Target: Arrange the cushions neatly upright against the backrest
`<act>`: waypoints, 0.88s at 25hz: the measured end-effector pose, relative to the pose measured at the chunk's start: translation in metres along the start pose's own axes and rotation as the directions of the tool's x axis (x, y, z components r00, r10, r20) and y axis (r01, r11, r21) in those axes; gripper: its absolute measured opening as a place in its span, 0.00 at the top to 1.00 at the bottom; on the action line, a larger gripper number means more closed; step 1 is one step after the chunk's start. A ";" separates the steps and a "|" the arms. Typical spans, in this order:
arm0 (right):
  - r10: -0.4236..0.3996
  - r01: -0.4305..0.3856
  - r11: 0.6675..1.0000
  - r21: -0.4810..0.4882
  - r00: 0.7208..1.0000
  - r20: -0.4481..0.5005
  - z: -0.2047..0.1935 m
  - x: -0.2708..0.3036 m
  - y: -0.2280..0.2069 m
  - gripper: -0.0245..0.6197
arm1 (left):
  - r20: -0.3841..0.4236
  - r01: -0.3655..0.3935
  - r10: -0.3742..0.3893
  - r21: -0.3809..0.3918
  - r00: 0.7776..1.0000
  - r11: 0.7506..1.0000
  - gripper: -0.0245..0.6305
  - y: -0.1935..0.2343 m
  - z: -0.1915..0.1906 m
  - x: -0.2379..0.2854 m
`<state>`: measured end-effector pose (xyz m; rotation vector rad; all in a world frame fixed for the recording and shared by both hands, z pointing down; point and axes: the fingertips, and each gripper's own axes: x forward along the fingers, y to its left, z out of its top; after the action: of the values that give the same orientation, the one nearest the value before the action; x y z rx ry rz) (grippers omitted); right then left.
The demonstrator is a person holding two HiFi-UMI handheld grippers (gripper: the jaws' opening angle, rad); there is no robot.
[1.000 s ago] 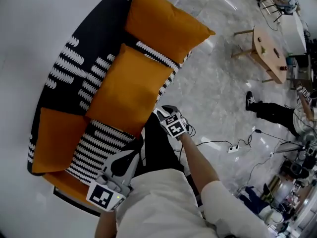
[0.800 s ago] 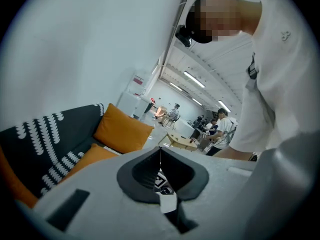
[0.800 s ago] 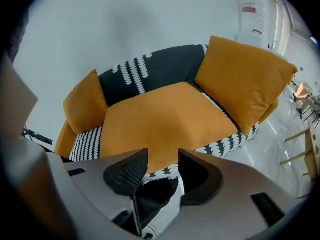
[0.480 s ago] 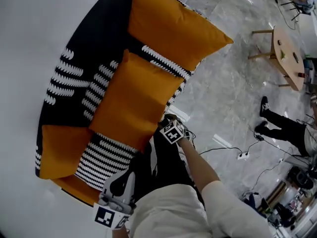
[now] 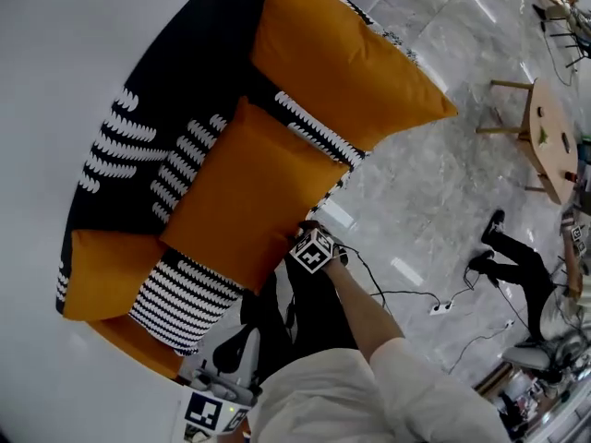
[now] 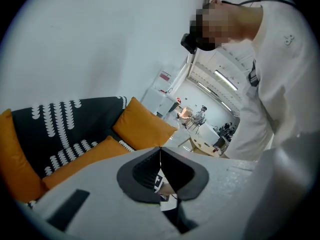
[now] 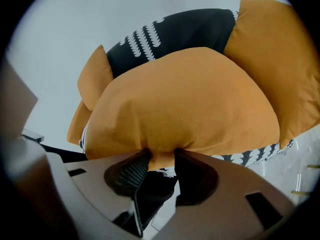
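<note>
1. On the black-and-white patterned sofa [image 5: 152,146] there are three orange cushions. A large cushion [image 5: 342,58] sits at the far end, a middle cushion [image 5: 249,201] lies across the seat in front of the backrest, and a small cushion [image 5: 97,275] is tucked into the near end.
2. A black-and-white striped pad [image 5: 180,298] lies between the small cushion and the middle cushion, touching both.
3. The right gripper [image 5: 305,233] is at the front corner of the middle cushion, pointing steeply down at it.
4. Its jaws have just been opening. They now stand apart, and the orange corner lies in the gap between the pads without being squeezed flat.
5. The left gripper [image 5: 247,332] hangs low beside the person's body, near the sofa's front edge and apart from every cushion.
6. Its jaws are closed tip to tip with nothing between them.
7. Behind the sofa is a plain white wall, and the floor [image 5: 434,183] is grey marble with a cable running across it.
</note>
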<state>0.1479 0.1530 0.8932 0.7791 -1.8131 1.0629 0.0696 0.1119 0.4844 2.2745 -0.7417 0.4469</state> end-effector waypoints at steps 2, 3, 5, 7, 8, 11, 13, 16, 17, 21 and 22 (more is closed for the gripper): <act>0.010 -0.011 1.000 -0.026 1.000 -0.006 0.003 -0.004 -0.004 0.78 | 0.012 -0.023 0.023 -0.004 1.000 1.000 0.94 -0.003 0.005 0.004; 0.015 -0.015 0.999 -0.033 1.000 -0.011 0.003 -0.007 -0.006 0.83 | 0.019 -0.035 0.035 -0.007 0.999 0.999 0.94 -0.005 0.007 0.004; 0.023 -0.024 0.999 -0.042 1.000 -0.021 0.004 -0.011 -0.005 0.89 | 0.034 -0.060 0.060 -0.013 0.998 0.998 0.94 -0.008 0.009 0.001; 0.028 -0.029 0.998 -0.055 0.999 -0.033 0.004 -0.015 -0.003 0.92 | 0.052 -0.081 0.082 -0.019 0.995 0.997 0.95 -0.009 0.010 -0.003; 0.028 -0.030 0.998 -0.063 0.999 -0.040 0.004 -0.017 -0.003 0.93 | 0.064 -0.089 0.091 -0.023 0.994 0.996 0.94 -0.010 0.011 -0.005; 0.029 -0.033 0.997 -0.075 0.998 -0.054 0.004 -0.025 0.003 0.94 | 0.097 -0.104 0.108 -0.045 0.989 0.994 0.94 -0.013 0.011 -0.014; 0.029 -0.032 0.997 -0.073 0.999 -0.045 0.011 -0.033 0.006 0.95 | 0.117 -0.114 0.120 -0.055 0.986 0.992 0.94 -0.011 0.012 -0.019; 0.031 -0.031 0.998 -0.056 0.999 -0.013 0.031 -0.048 0.006 0.95 | 0.164 -0.126 0.134 -0.059 0.977 0.990 0.94 -0.004 0.018 -0.023; 0.029 -0.029 0.998 -0.047 1.000 -0.001 0.038 -0.054 0.008 0.95 | 0.179 -0.129 0.138 -0.060 0.974 0.990 0.94 -0.002 0.020 -0.026; 0.013 -0.012 1.000 -0.020 0.999 0.043 0.067 -0.081 0.018 0.95 | 0.236 -0.142 0.154 -0.067 0.959 0.988 0.94 0.004 0.034 -0.046; 0.008 -0.007 1.000 -0.020 0.999 0.053 0.077 -0.086 0.019 0.95 | 0.255 -0.147 0.159 -0.067 0.954 0.987 0.94 0.007 0.039 -0.052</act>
<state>0.1404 0.1000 0.7893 0.7958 -1.8701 1.0359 0.0288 0.0995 0.4346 2.2651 -1.0542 0.1994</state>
